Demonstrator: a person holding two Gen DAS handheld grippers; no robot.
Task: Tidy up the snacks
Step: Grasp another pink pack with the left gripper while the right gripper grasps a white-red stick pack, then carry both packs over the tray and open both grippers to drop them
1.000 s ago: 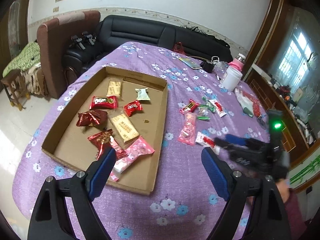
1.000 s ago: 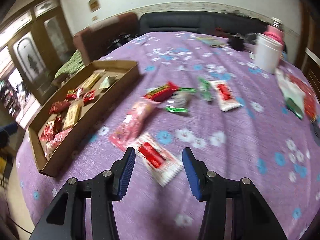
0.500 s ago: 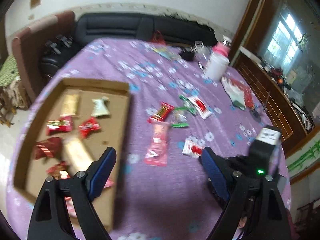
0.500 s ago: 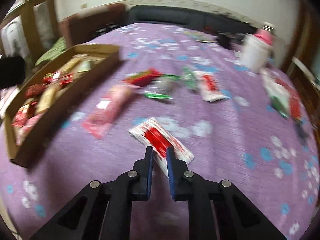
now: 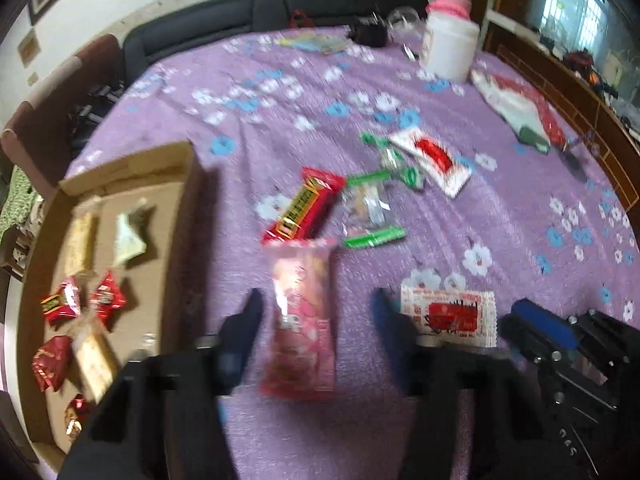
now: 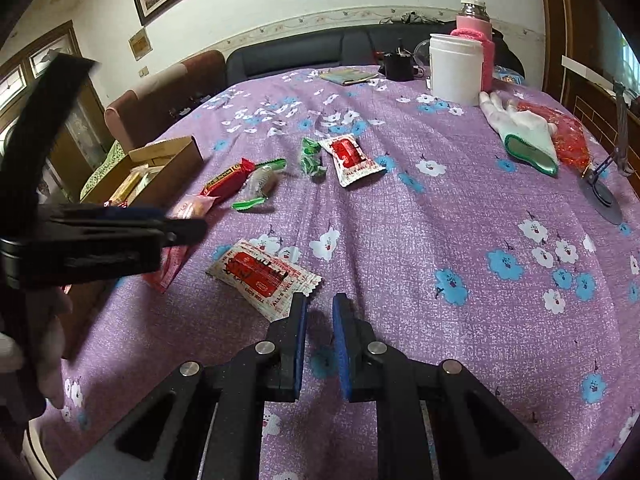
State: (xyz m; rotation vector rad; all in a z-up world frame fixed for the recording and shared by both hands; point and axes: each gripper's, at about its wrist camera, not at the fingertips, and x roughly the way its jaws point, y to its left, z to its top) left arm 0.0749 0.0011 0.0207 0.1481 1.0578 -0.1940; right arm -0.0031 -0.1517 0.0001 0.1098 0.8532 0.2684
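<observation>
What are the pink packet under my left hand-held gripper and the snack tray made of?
Pink packet: seemingly thin glossy plastic film, judging by its sheen and crimped end. Snack tray: plain brown cardboard, matte, with folded flaps at the corner.

**Black Frames, Blue Pads**

The right gripper (image 6: 319, 320) is a black angular frame with two straight fingers, each lined on its inner face with a blue pad (image 6: 341, 344). Round silver screws (image 6: 264, 347) sit at the finger joints and further back on both arms, and slot-shaped cutouts pierce the frame near the bottom edge. The left gripper (image 5: 316, 320), blurred in its own view, has the same black build with dark blue pads. Seen side-on from the right wrist, its body is a black block with a blue strip along the top and a small silver screw near the tip.
</observation>
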